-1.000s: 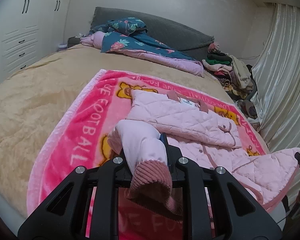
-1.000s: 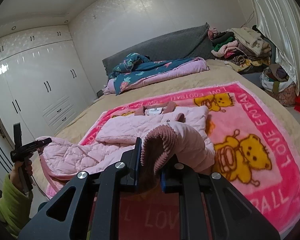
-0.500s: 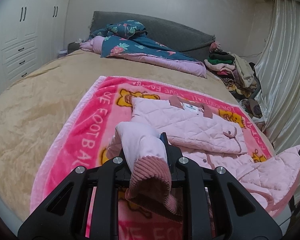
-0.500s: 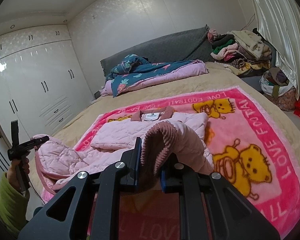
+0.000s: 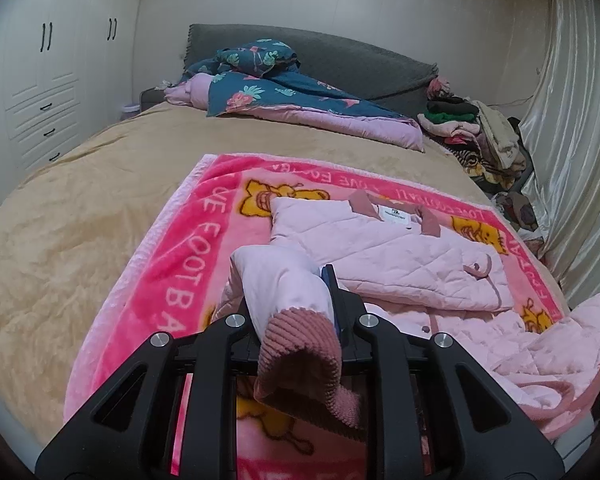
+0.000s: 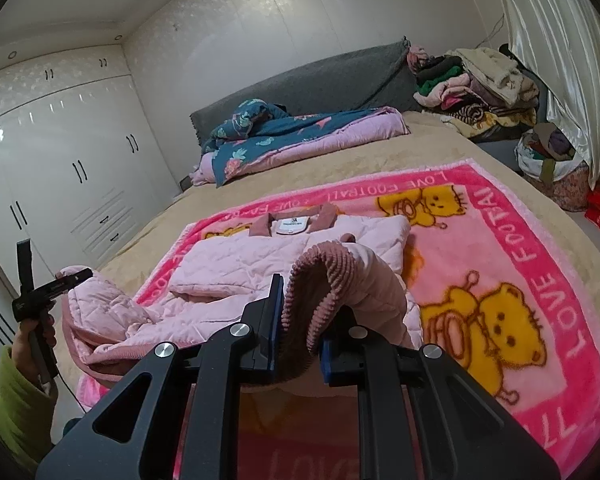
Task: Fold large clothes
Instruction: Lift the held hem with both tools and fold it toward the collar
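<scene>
Since both grippers have a sleeve end, I'd say I'm mid sleeve-fold on the pink jacket (image 5: 388, 252). Closest in the left wrist view, the left gripper (image 5: 290, 300) is clamped tight on a ribbed cuff (image 5: 300, 344), which flops back toward the camera. Same on the other side: the right gripper (image 6: 302, 320) is pinched on the second cuff (image 6: 320, 276). The jacket body lies past them on the pink bear blanket (image 5: 172, 280), collar (image 6: 292, 224) at the far end, with one quilted panel looking already folded over the chest. My guess for the next move: carry each cuff inward and lay the sleeves flat across the body without dragging it off square. Only the right view shows my left hand (image 6: 32, 332) on its handle, with quilted fabric bunched at that gripper's tip. The left view barely catches the right gripper at its edge. Further back there's the tan bed (image 5: 80, 208), a floral duvet (image 5: 284, 96) and a clothes pile (image 6: 472, 76).
</scene>
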Tool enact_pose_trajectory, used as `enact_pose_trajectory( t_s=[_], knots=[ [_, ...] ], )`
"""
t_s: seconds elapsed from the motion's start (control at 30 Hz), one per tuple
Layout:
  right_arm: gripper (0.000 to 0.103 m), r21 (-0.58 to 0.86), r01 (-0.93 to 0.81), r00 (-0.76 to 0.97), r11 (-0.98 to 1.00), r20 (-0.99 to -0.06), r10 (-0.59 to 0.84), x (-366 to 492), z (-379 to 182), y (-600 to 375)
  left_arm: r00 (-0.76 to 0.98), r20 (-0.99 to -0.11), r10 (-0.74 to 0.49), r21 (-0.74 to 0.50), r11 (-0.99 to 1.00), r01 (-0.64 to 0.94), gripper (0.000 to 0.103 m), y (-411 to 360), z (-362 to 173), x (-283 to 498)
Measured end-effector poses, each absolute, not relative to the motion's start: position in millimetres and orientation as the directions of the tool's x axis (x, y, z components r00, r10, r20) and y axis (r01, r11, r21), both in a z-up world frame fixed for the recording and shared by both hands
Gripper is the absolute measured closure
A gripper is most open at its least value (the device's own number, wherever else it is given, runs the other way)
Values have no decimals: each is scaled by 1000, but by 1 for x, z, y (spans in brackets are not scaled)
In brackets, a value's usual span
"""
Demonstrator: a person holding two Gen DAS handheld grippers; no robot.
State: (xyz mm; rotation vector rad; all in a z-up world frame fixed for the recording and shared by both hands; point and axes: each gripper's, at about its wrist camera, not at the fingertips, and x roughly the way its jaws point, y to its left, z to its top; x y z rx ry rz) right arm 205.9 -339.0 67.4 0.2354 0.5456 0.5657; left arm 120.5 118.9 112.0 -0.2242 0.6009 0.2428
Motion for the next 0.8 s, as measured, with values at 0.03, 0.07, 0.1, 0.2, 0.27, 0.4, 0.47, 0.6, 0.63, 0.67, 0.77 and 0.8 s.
enact_pose_trajectory(
  t_s=[0.03,0.07,0.1,0.2,0.27,0.4,0.47,0.6,0.63,0.67,0.77,0.8],
  knots=[
    [89,357,-440,707,824,-427,563,208,66,-339,796,-583,162,-134,947,-291,89,119,111,122],
    [89,359,-436,706,825,-431,561,210,65,-339,795,-584,163,-133,947,-292,89,118,110,123],
    [89,361,-433,706,826,-434,560,211,63,-339,794,-585,164,-131,947,-293,89,118,109,124],
    [89,364,-426,705,828,-440,556,213,60,-339,792,-586,170,-126,947,-296,89,119,108,127],
    [89,365,-421,705,830,-444,553,215,59,-339,789,-589,173,-123,946,-299,89,119,106,130],
    [89,369,-411,706,833,-449,547,219,58,-340,787,-590,177,-124,944,-306,88,122,103,136],
    [89,364,-409,708,837,-452,543,222,58,-338,787,-591,178,-125,943,-307,88,123,102,138],
    [89,346,-405,714,846,-459,529,227,61,-334,785,-592,179,-129,941,-312,88,125,101,142],
    [89,342,-405,715,848,-460,527,228,61,-334,786,-592,179,-130,941,-313,88,126,101,144],
    [89,337,-404,716,850,-462,523,230,63,-333,785,-593,179,-130,941,-313,88,127,101,145],
    [89,315,-400,722,861,-470,508,236,67,-328,784,-594,178,-133,940,-315,88,128,103,151],
    [89,309,-399,724,863,-472,504,237,68,-326,785,-594,178,-134,940,-315,88,128,103,154]
  ],
)
